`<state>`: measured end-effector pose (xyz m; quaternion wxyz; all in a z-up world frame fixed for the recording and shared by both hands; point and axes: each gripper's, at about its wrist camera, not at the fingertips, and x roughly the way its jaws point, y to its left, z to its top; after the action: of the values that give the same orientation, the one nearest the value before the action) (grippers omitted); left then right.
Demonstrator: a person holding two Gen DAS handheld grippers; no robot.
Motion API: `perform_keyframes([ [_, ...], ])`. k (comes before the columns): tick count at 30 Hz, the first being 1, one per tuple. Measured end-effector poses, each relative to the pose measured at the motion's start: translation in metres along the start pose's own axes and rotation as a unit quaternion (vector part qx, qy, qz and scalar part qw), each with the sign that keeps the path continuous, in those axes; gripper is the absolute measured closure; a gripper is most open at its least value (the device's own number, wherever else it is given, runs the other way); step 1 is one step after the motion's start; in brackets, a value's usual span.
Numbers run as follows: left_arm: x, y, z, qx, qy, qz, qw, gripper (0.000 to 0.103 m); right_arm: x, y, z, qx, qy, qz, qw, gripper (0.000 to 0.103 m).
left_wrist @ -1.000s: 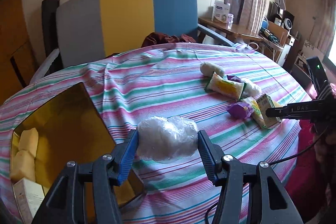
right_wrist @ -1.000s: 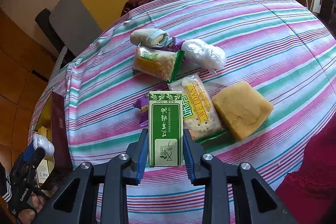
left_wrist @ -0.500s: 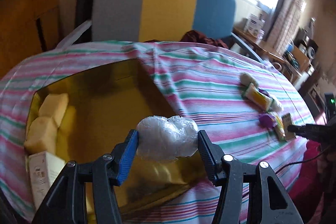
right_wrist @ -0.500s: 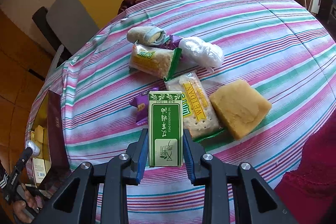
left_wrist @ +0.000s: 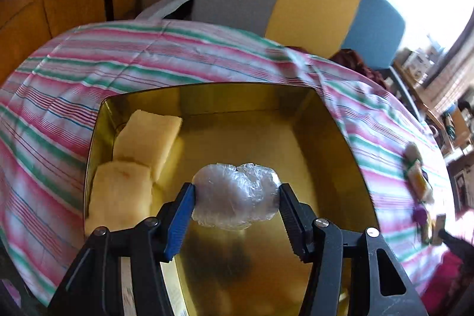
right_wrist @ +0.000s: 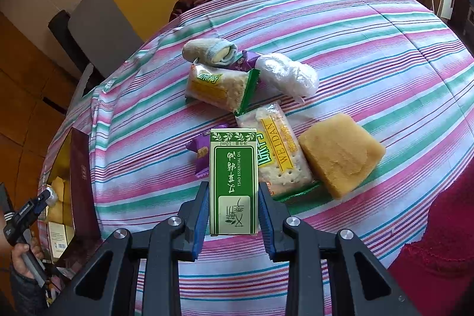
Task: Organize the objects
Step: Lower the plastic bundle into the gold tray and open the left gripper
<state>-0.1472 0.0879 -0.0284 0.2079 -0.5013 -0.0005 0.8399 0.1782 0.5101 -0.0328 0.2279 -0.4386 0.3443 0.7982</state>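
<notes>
While hovering over gold tin (left_wrist: pixel 326 144), left gripper (left_wrist: pixel 235 199) fingers partly closed on plastic-wrapped bundle (left_wrist: pixel 237 194): soft, light, slippery; grip mid-body. Right gripper (right_wrist: pixel 232 208) clamped on green box (right_wrist: pixel 232 182), stiff, near bench (right_wrist: pixel 370 55) edge.

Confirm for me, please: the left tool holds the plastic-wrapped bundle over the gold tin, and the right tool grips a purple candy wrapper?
Not quite. In the right wrist view, the right tool grips the green box, not a purple wrapper. The left tool does hold the plastic-wrapped bundle over the gold tin.

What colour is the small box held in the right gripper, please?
Green and white box, clearest in the right wrist view.
</notes>
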Motion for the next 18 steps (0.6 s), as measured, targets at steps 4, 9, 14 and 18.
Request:
perform_keyframes([
  [4,0.022,0.001,0.021,-0.005,0.014,0.017,0.9998,0.045,0.0,0.0,0.0,0.0,0.0,0.0,1.0,0.073],
  [9,0.048,0.004,0.043,-0.013,0.029,0.049,0.9983,0.045,0.0,-0.001,0.0,0.001,-0.001,0.0,1.0,0.073],
  [14,0.066,0.008,0.056,-0.011,0.036,0.074,0.9965,0.042,0.0,-0.001,-0.001,0.0,-0.001,0.001,1.0,0.073],
  [18,0.07,0.017,0.06,-0.028,0.034,0.084,0.9955,0.037,0.0,-0.001,-0.001,0.0,0.0,0.001,1.0,0.073],
])
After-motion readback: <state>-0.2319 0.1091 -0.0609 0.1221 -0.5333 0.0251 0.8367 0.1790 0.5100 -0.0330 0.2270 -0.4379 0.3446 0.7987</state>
